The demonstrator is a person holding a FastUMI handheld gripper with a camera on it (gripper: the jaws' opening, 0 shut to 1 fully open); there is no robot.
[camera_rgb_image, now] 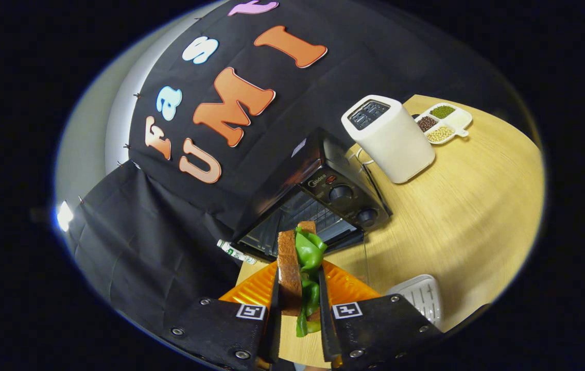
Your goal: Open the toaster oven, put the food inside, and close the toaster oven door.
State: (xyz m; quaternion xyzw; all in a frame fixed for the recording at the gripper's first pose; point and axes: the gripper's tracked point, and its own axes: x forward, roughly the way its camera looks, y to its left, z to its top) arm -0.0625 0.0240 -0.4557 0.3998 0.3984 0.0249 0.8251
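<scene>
The gripper [298, 304] has its two fingers pinched on a brown bread sandwich with a green leafy filling [297, 268], one finger flat against each outer face; the sandwich stands on edge between them and juts forward past the tips. It looks light and soft; the crumb would likely crush under a hard squeeze, and the loose green leaf, which hangs out at the top and bottom of the stack, could well slide free if the hold slackens; a firm but gentle grip across the two bread faces, as now, seems the safest place to hold it.

Directly ahead, at twelve o'clock from the fingers, sits the black toaster oven with two round knobs [318, 201]; its glass door [344, 239] is dropped open and the wire rack inside is visible just beyond the sandwich's leading end. Beneath the fingers lies an orange ribbed plate [346, 286]; at about two o'clock, well beyond the oven, stands a white pop-up toaster [390, 139]; farther off in the same direction rests a white divided dish of beans [444, 122]; all on the pale wooden table [467, 216].
</scene>
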